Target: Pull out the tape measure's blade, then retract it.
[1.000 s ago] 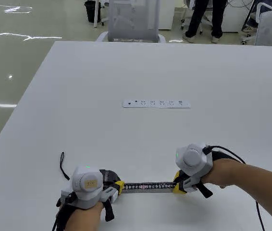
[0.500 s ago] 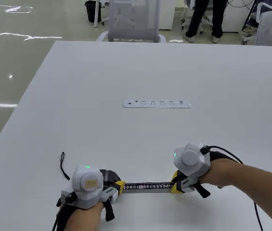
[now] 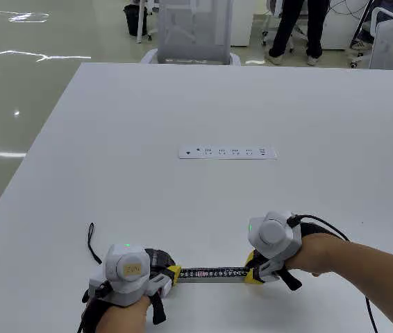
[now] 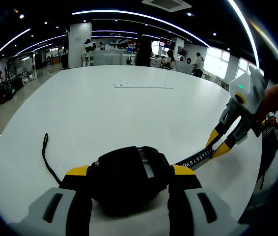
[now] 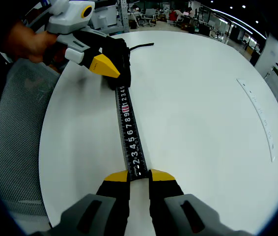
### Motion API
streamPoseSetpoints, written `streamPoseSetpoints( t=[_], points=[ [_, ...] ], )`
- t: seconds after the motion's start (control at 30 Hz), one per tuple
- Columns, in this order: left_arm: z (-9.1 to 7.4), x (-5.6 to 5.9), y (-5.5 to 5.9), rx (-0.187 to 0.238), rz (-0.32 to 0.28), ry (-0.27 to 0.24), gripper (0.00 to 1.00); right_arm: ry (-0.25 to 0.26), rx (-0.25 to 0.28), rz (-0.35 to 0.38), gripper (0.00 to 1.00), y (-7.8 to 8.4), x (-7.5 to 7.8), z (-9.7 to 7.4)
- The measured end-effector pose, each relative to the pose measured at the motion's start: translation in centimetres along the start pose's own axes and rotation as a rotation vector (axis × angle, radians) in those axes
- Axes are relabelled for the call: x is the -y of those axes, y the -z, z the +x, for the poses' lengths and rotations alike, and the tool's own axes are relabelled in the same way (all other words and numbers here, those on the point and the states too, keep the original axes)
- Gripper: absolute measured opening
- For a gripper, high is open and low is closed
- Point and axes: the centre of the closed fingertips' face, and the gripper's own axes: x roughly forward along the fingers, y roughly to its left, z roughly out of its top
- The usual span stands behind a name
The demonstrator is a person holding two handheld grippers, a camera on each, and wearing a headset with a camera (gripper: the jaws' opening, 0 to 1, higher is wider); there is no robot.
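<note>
A black tape measure case point(image 4: 129, 177) sits near the table's front edge, clamped between the yellow-tipped jaws of my left gripper point(image 4: 129, 172). Its black blade point(image 3: 214, 273) with white numbers runs level to the right, just above the table. My right gripper point(image 5: 138, 174) is shut on the blade's end, next to the figure 2. In the head view the left gripper point(image 3: 163, 273) and the case point(image 3: 160, 260) are at the lower left, the right gripper point(image 3: 250, 268) at the lower middle. A black wrist strap point(image 3: 92, 241) trails left from the case. In the right gripper view the blade point(image 5: 128, 132) leads up to the case point(image 5: 117, 59).
A white power strip point(image 3: 227, 152) lies mid-table, well beyond the grippers. The white table point(image 3: 252, 104) stretches far ahead. An office chair point(image 3: 193, 31) stands at the far edge, and a person's legs point(image 3: 294, 28) beyond it. A black cable point(image 3: 325, 223) runs along the right hand.
The right gripper has moved left toward the case with the blade's end in it, so less blade shows between the two. The left gripper holds its place.
</note>
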Motion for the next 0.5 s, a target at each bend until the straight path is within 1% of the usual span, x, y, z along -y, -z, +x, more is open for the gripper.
streamPoseSetpoints(
  t=[0.23,0.5],
  points=[
    [0.01,0.02,-0.01,0.000,0.000,0.000,0.59,-0.003,0.005,0.000,0.14,-0.45,-0.23,-0.04],
    [0.02,0.03,-0.02,0.002,-0.002,0.000,0.59,-0.002,0.004,-0.004,0.14,-0.63,-0.16,0.29]
  ],
)
